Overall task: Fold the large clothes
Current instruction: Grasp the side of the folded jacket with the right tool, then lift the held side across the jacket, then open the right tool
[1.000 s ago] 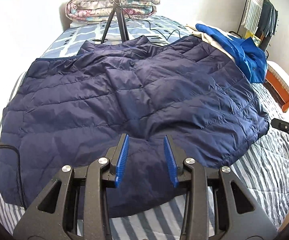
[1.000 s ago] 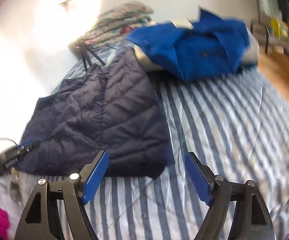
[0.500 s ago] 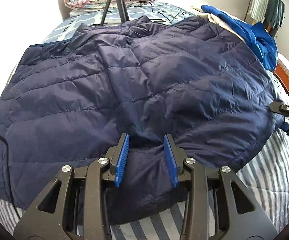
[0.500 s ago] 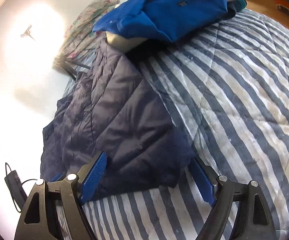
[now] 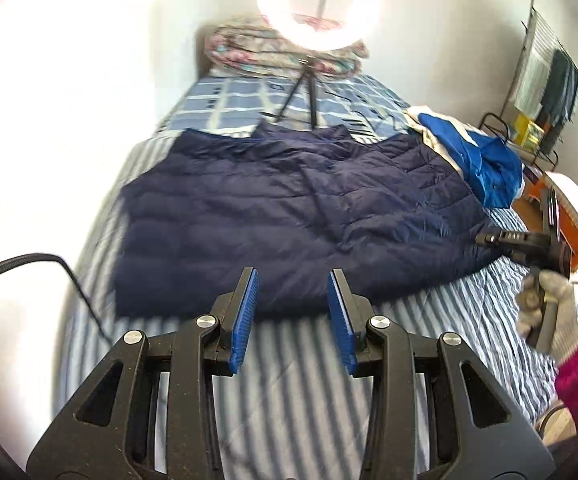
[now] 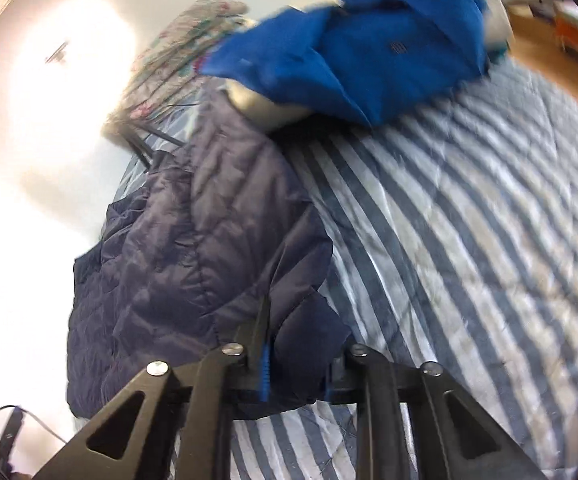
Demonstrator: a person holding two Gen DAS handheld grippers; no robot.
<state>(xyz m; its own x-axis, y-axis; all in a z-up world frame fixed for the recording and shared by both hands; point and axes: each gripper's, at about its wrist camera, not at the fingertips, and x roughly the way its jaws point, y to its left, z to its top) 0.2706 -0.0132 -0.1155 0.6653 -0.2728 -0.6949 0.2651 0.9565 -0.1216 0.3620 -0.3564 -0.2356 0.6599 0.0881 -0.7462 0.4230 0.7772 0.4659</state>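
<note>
Right claw (image 6: pixel 295 364) just closed, pinching puffy quilted navy jacket (image 5: pixel 297 224) corner (striped quilt (image 5: pixel 309 380) beneath), left claw (image 5: pixel 291 320) spread, empty

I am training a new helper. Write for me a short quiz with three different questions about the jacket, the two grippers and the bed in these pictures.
1. True or false: the left gripper holds the navy quilted jacket.
2. Which corner of the jacket is the right gripper clamped on? A. collar B. near right hem corner C. far left shoulder
3. Fill in: the bright blue garment lies on the ___ bedcover.

Key: 1 false, its jaws stand open over the bedcover; 2 B; 3 striped.
</note>
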